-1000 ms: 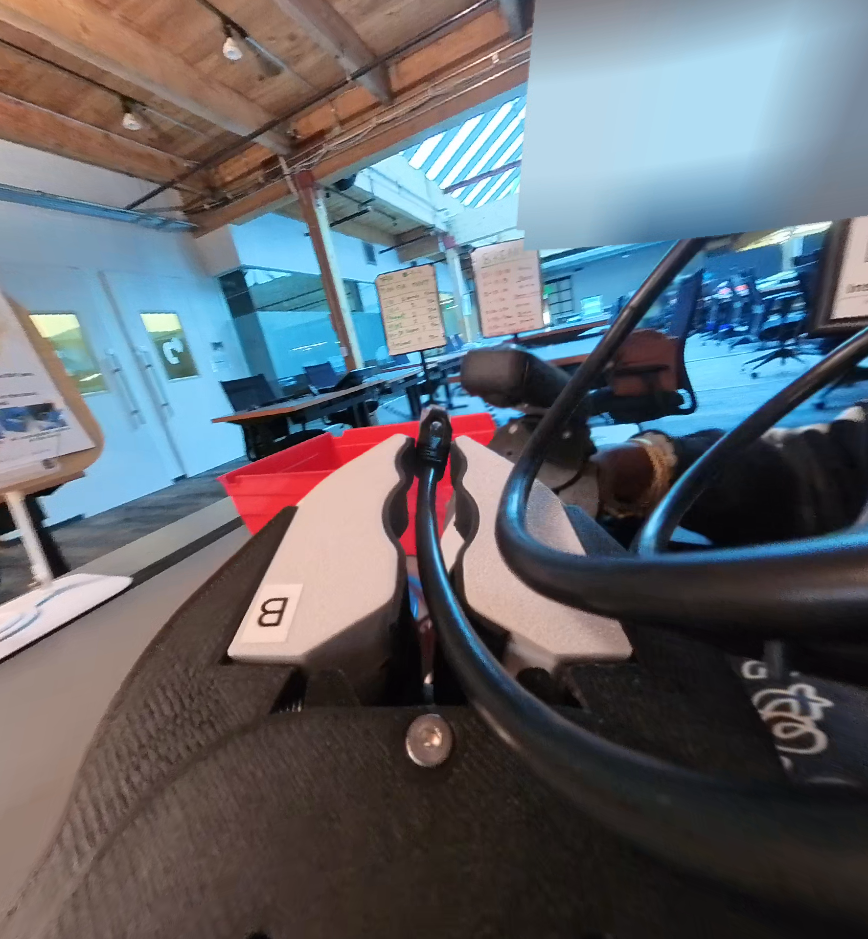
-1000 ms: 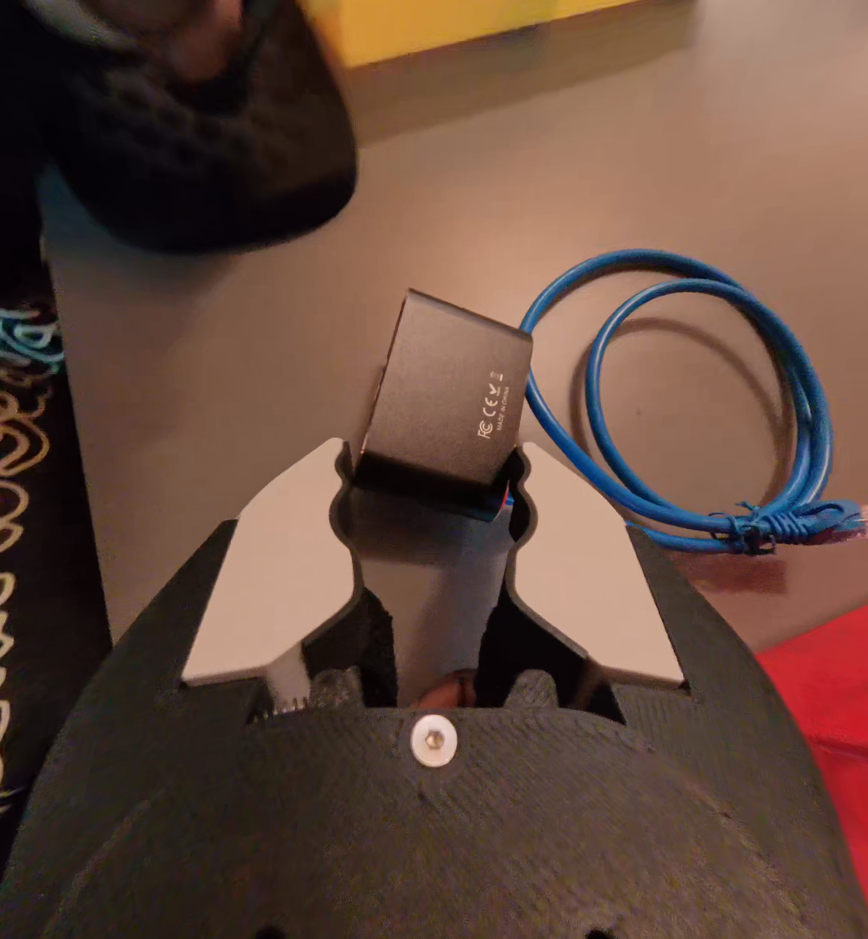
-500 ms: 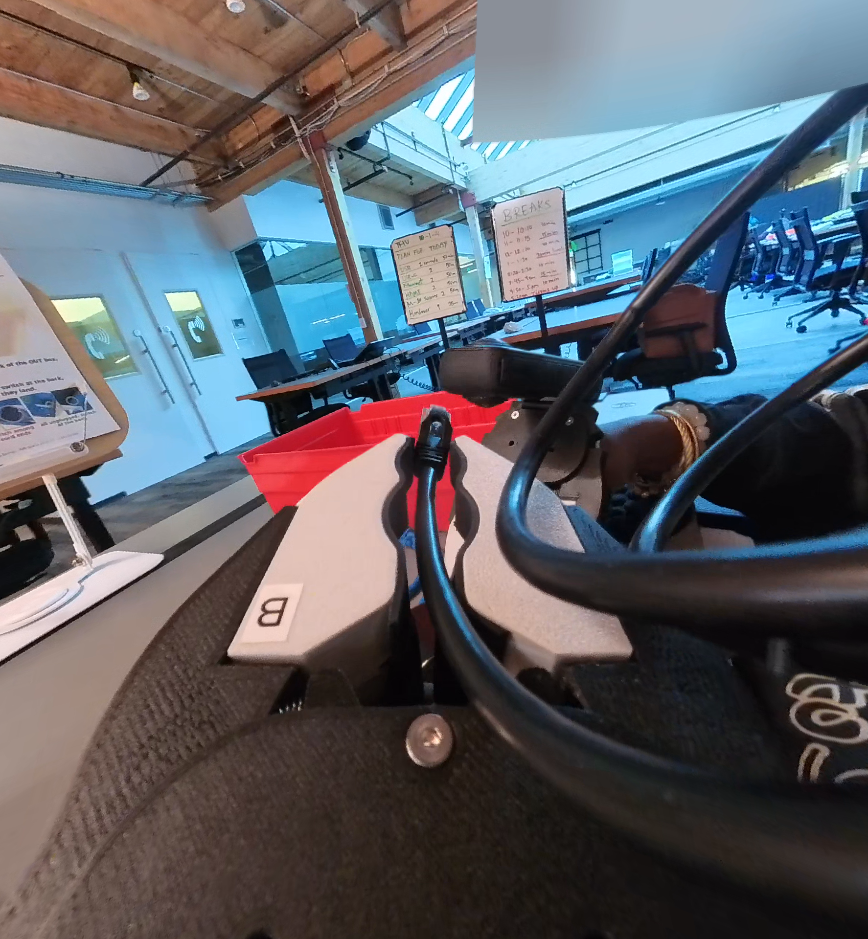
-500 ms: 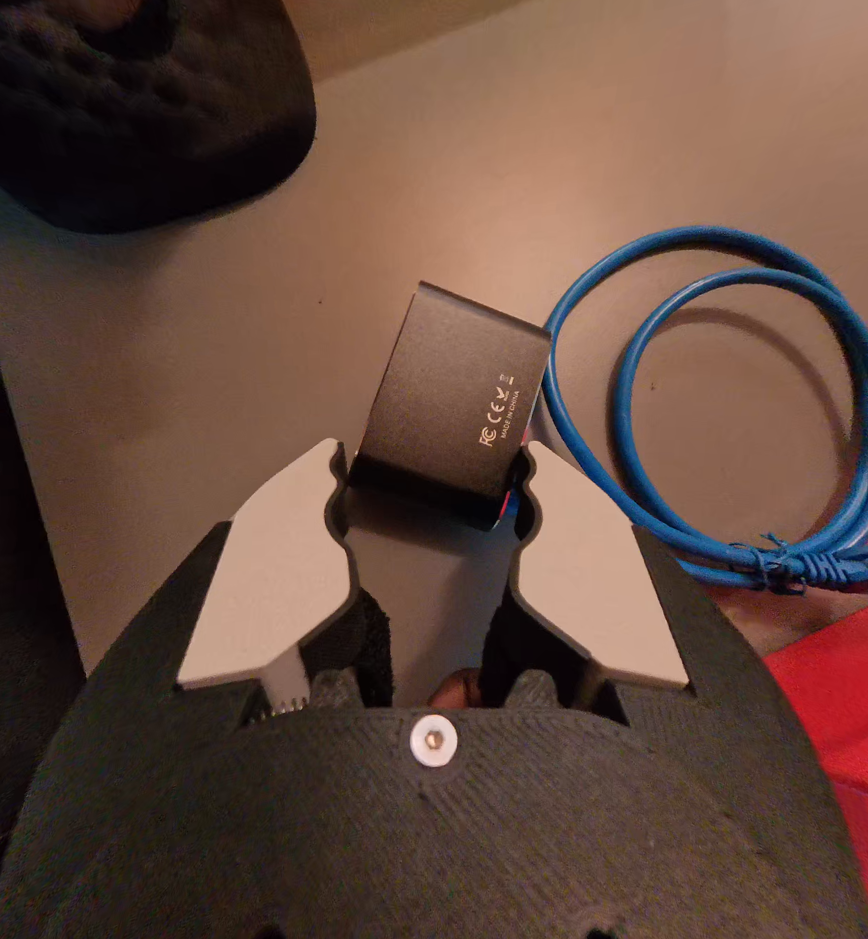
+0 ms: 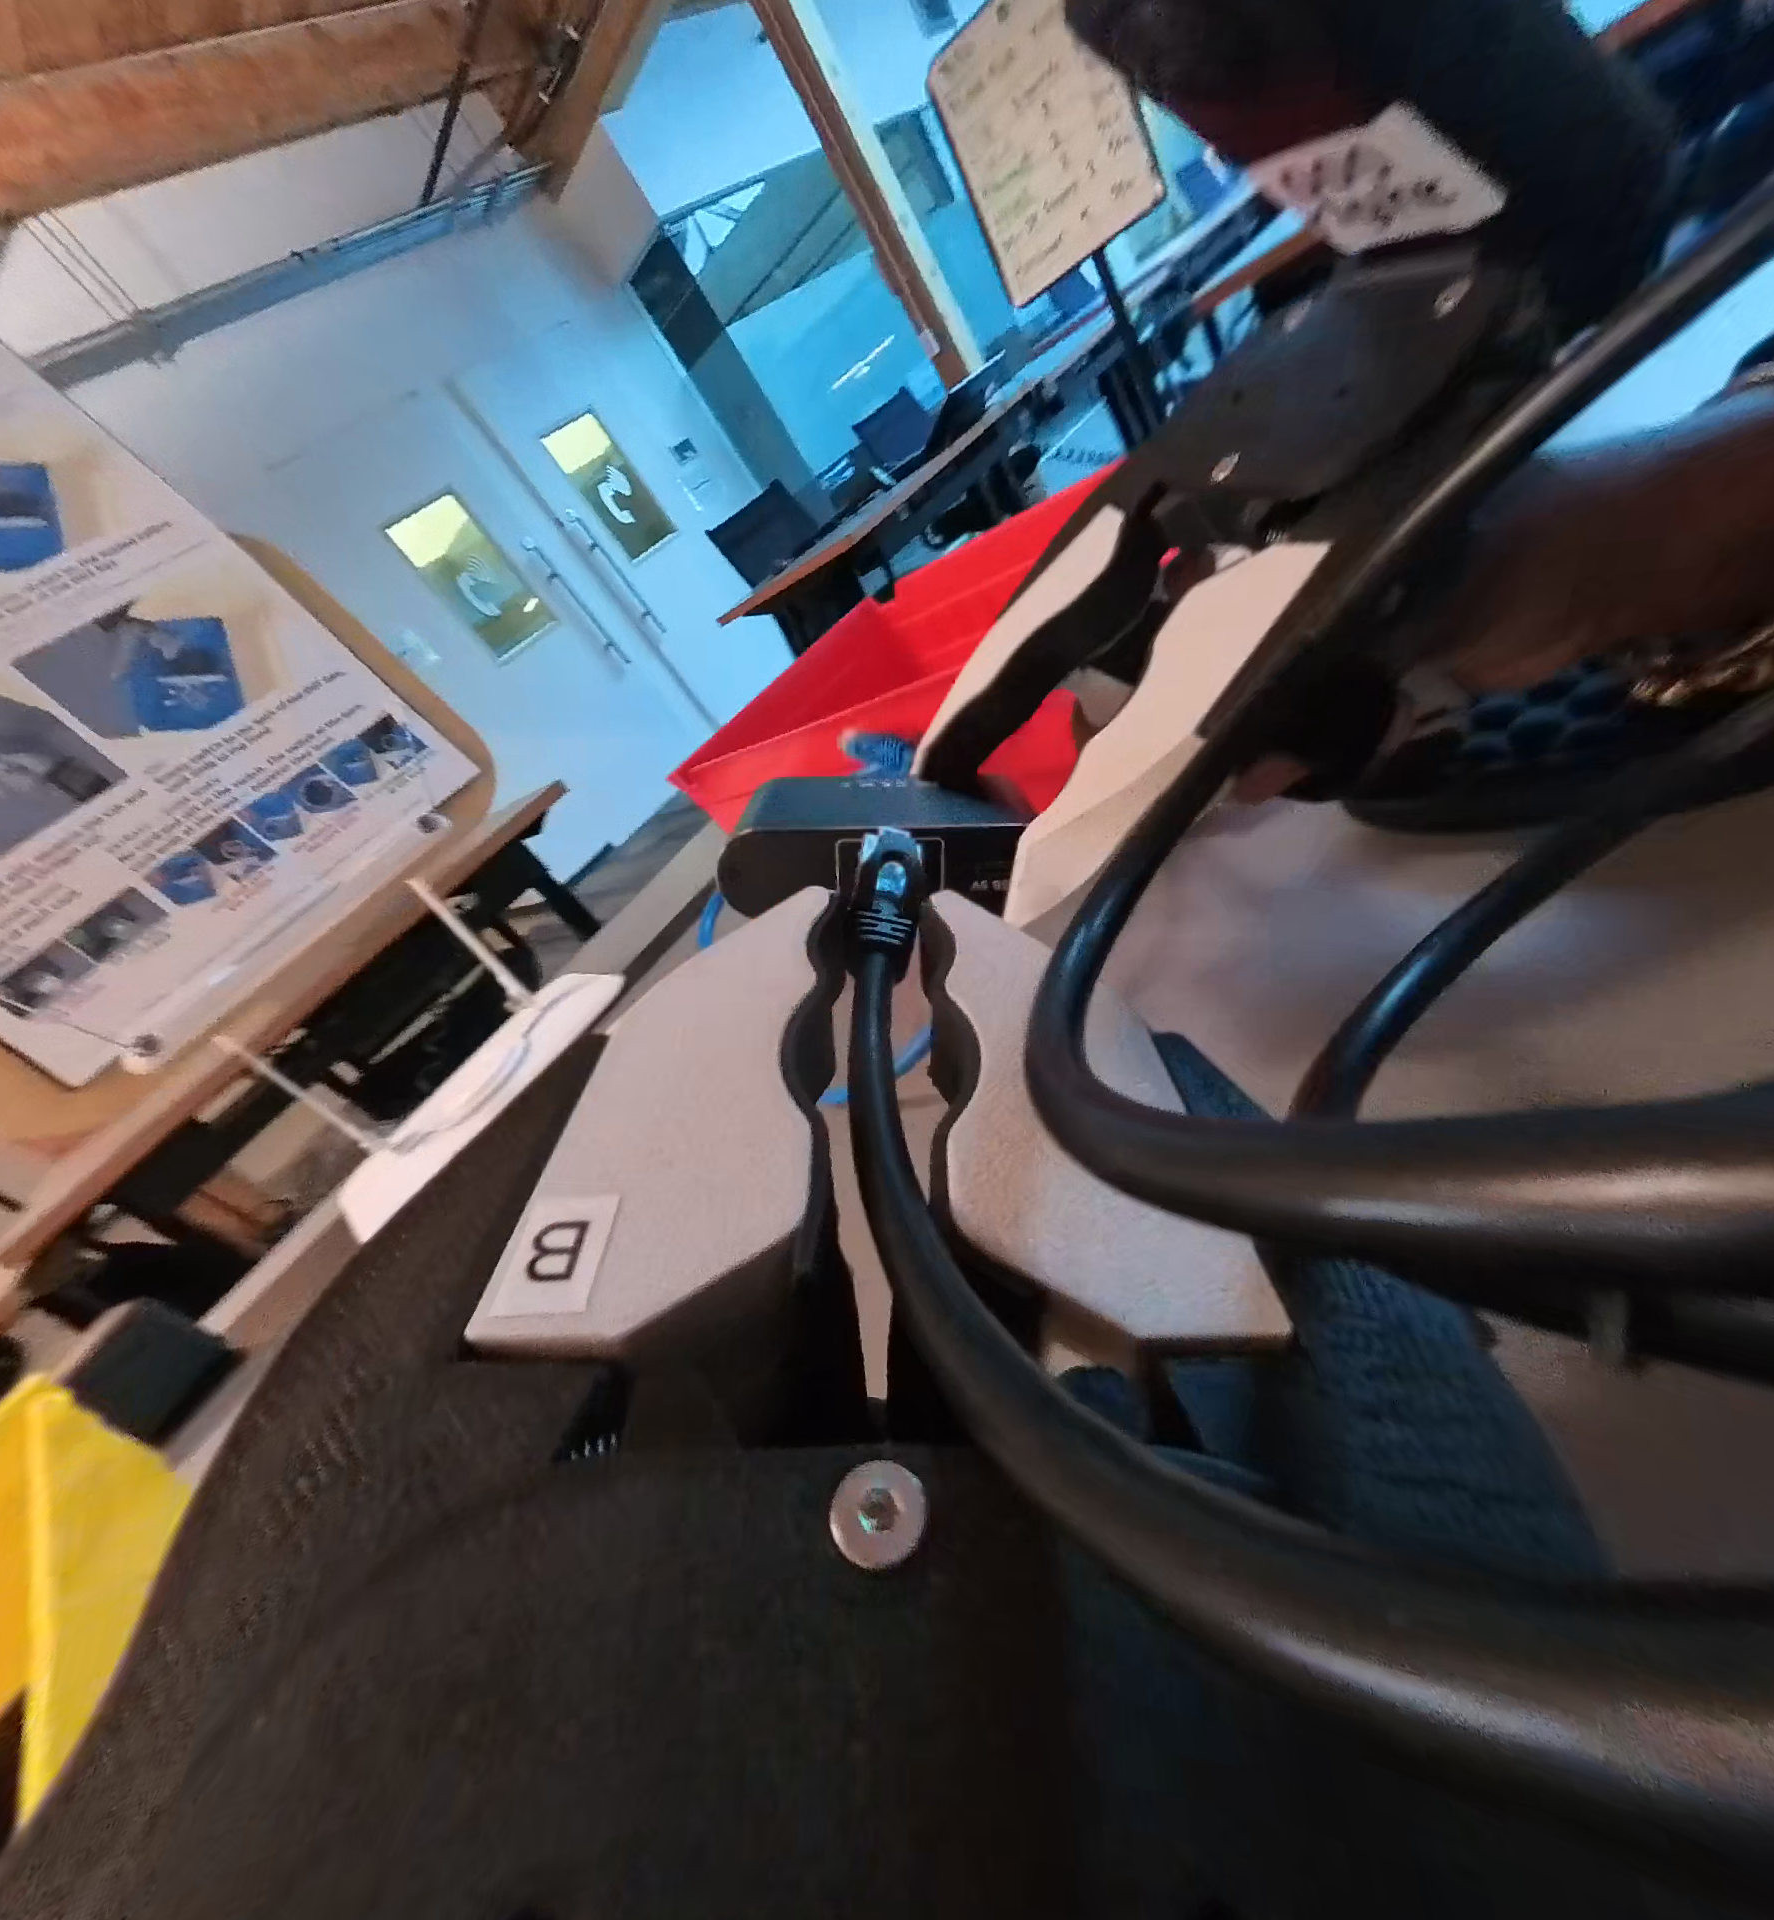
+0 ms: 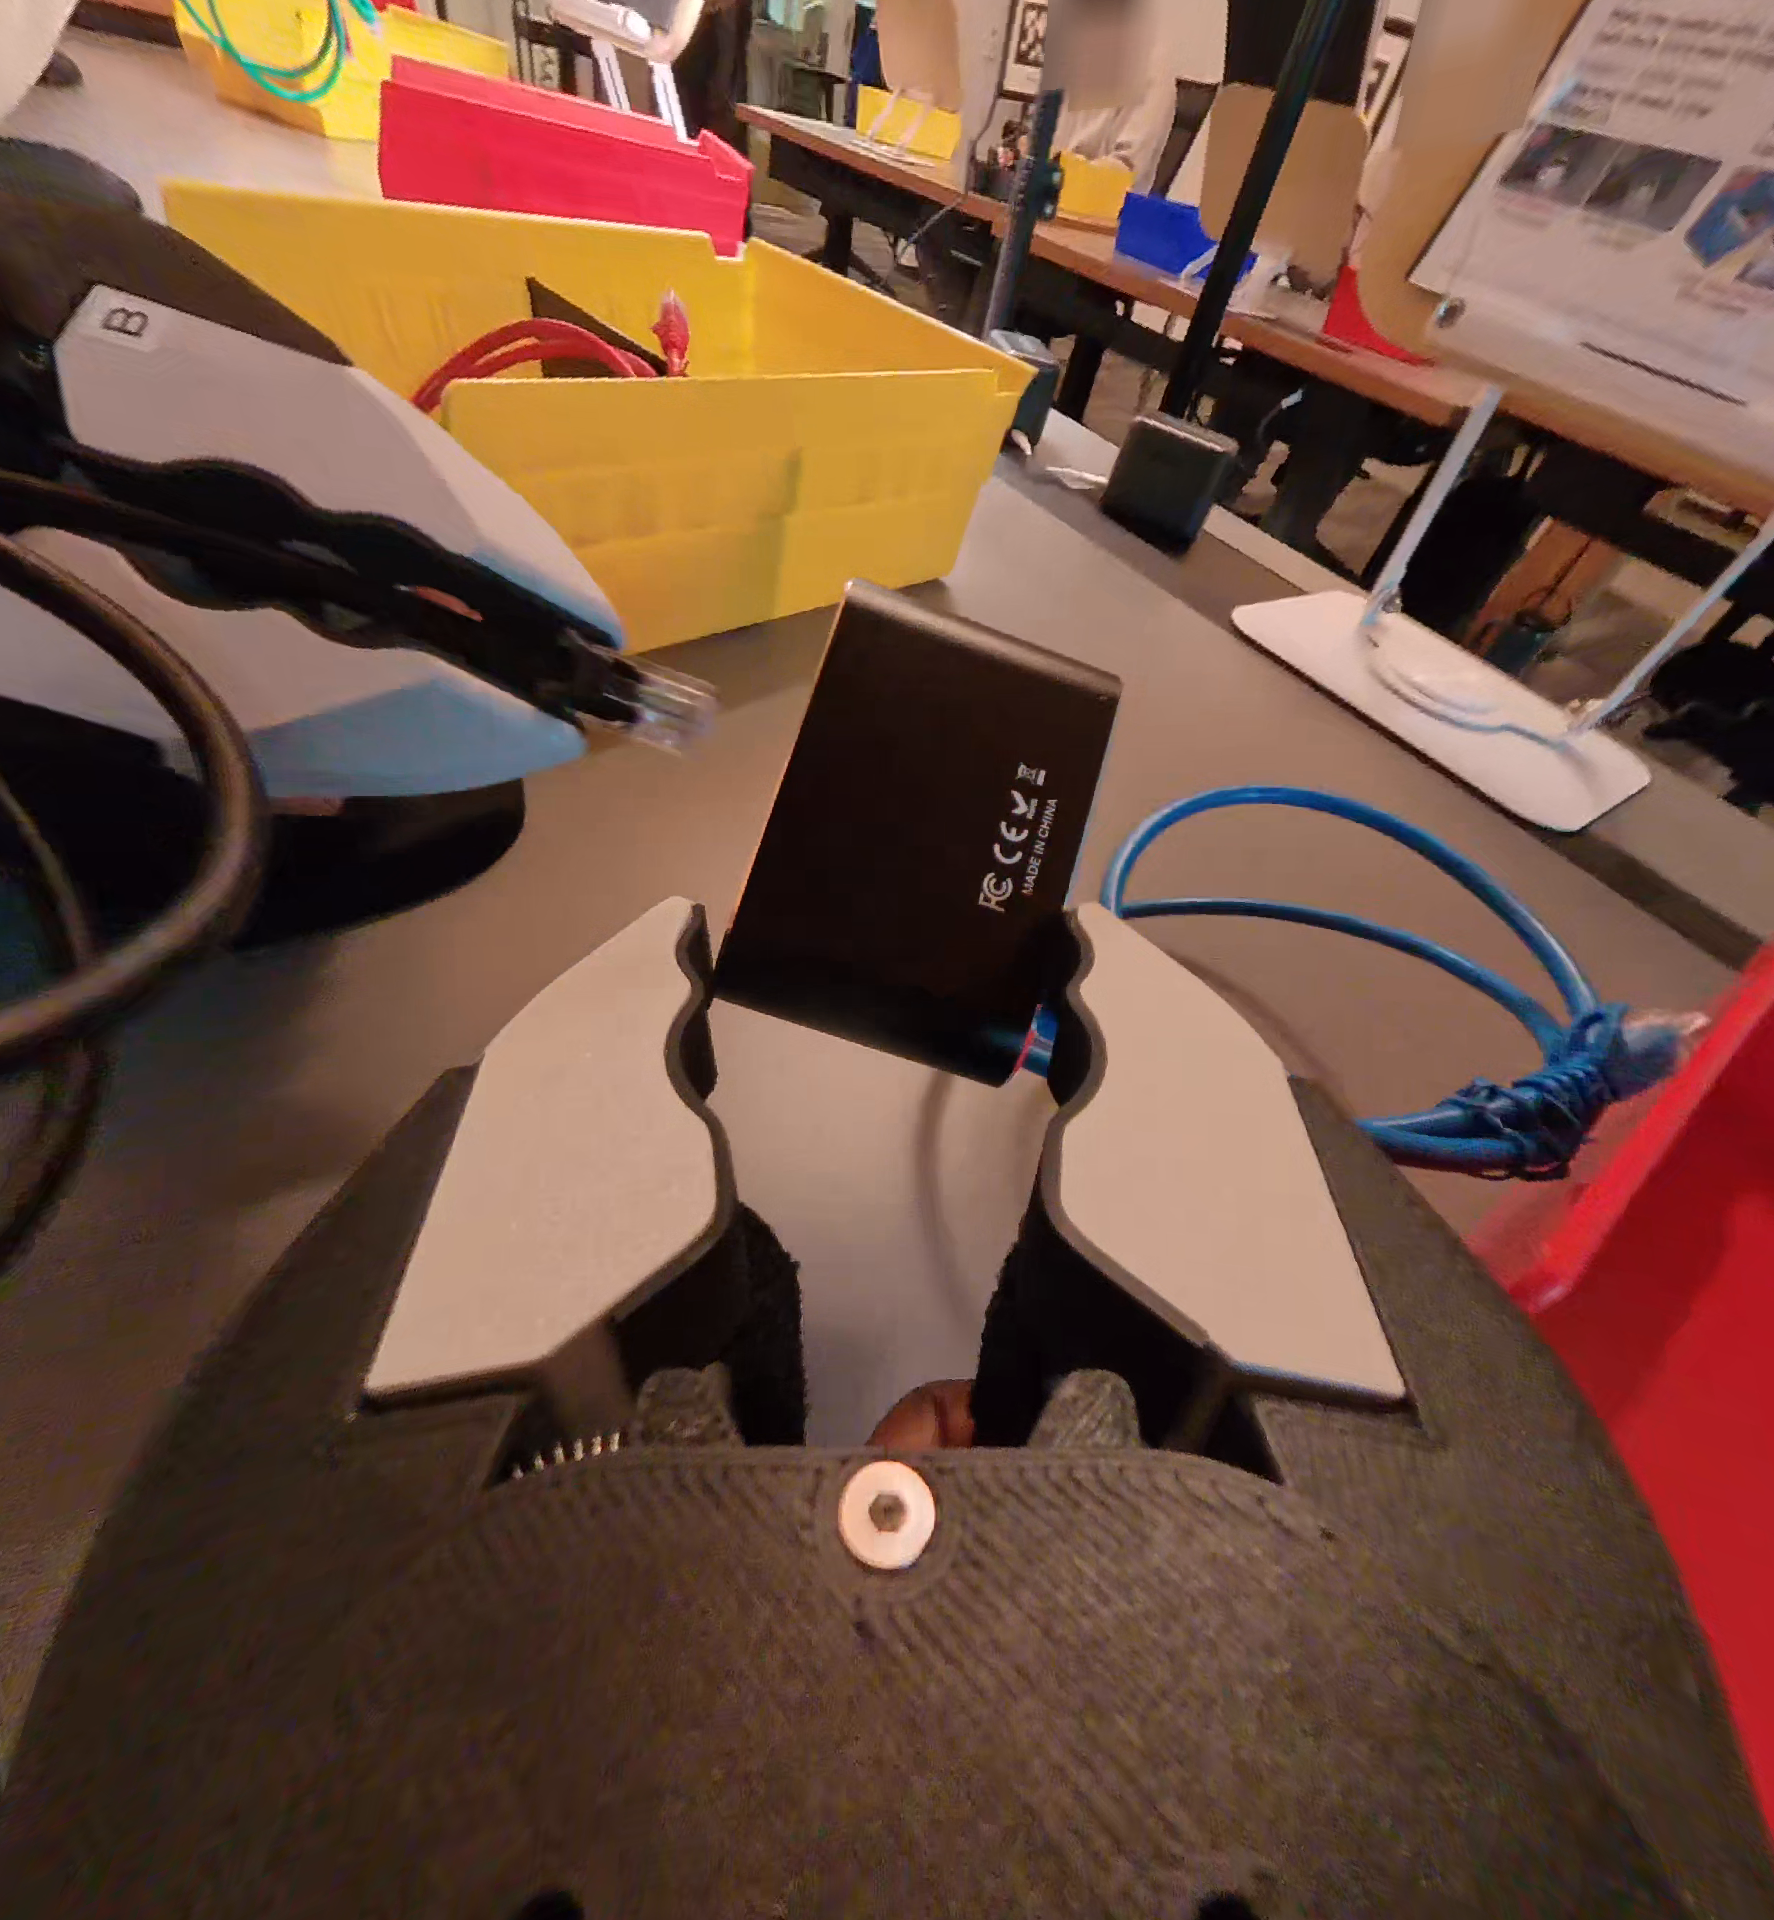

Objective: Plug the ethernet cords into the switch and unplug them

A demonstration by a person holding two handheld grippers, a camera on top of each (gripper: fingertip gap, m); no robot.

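Your right gripper (image 6: 883,987) is clamped on the near edge of the black switch (image 6: 924,800), holding it tilted up off the grey table (image 6: 592,894); its smooth underside faces the camera. Just right of it, a coiled blue cord (image 6: 1402,914) lies on the table, bundled near its plug, touching the wall of a red bin (image 6: 1693,1299). Its loop passes behind the switch.

Your left gripper (image 5: 878,914) pinches the black ethernet cord (image 5: 893,1101) just behind its plug (image 5: 885,873). The plug tip sits right at a port on the switch's face; seated or only touching, hard to tell from this angle. From the right wrist view, the plug (image 6: 654,701) shows clear and ribbed, protruding from the grey fingers, just left of the switch. Thick black loops of slack crowd the right of the left wrist view, partly covering the right gripper beyond.

Farther back: a yellow bin (image 6: 717,468) of corrugated plastic holding a red cord (image 6: 540,358), a small dark box (image 6: 1169,488), a white stand base (image 6: 1434,707) carrying an instruction board (image 6: 1672,177).
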